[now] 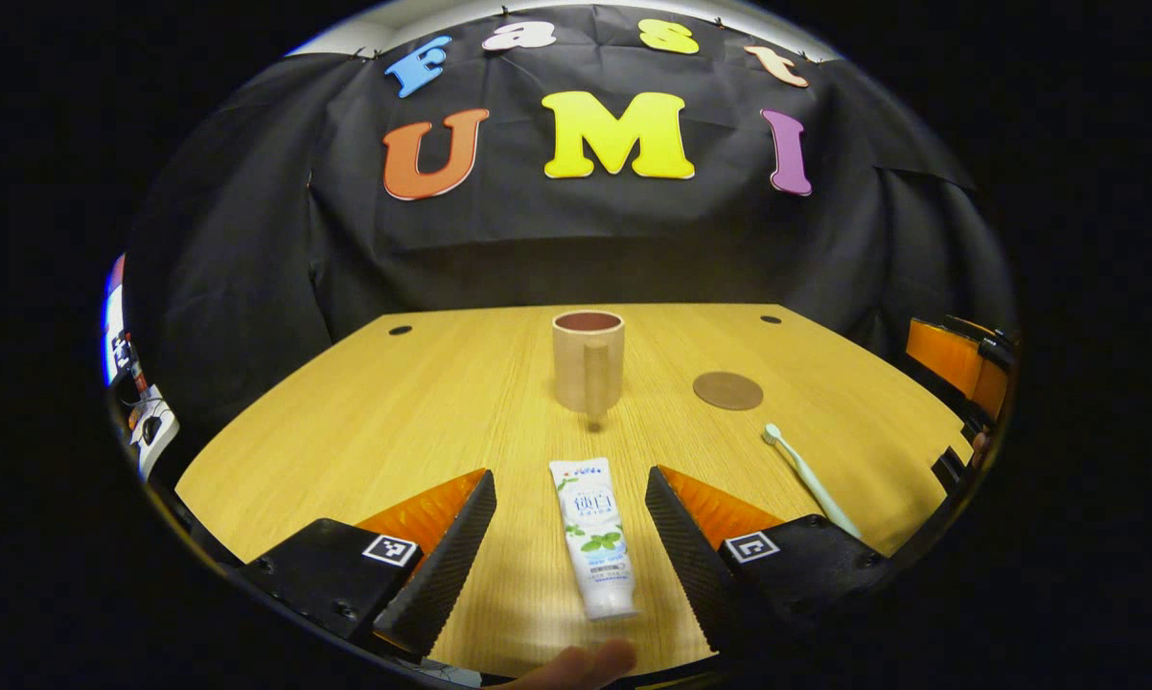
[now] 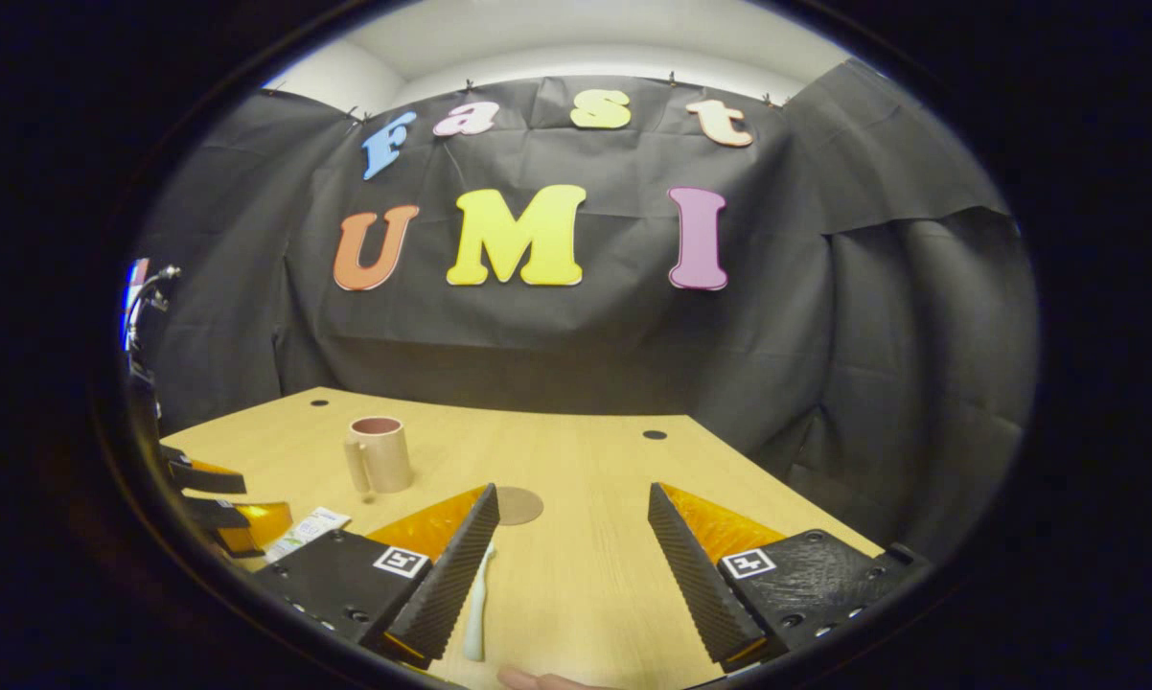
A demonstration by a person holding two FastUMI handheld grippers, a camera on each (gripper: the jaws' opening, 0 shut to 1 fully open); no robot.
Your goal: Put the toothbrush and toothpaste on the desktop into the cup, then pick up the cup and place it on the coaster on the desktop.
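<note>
A white toothpaste tube (image 1: 593, 537) lies on the wooden desktop (image 1: 442, 402) between the spread fingers of my left gripper (image 1: 570, 484), which is open and apart from it. Beyond the tube stands a beige cup (image 1: 588, 361), upright, handle toward me. A round brown coaster (image 1: 727, 390) lies to its right, and a pale green toothbrush (image 1: 810, 479) lies nearer, right of the gripper. In the right gripper view my right gripper (image 2: 572, 498) is open above the desk, the toothbrush (image 2: 478, 604) beside its left finger. Farther off are the cup (image 2: 380, 454), coaster (image 2: 518, 505) and toothpaste (image 2: 308, 530).
The left gripper (image 2: 214, 503) shows at the left edge of the right gripper view. A fingertip (image 1: 576, 664) pokes in at the bottom of the left gripper view. Small dark holes (image 1: 400, 330) mark the desk's far corners. Black cloth closes the booth behind the desk.
</note>
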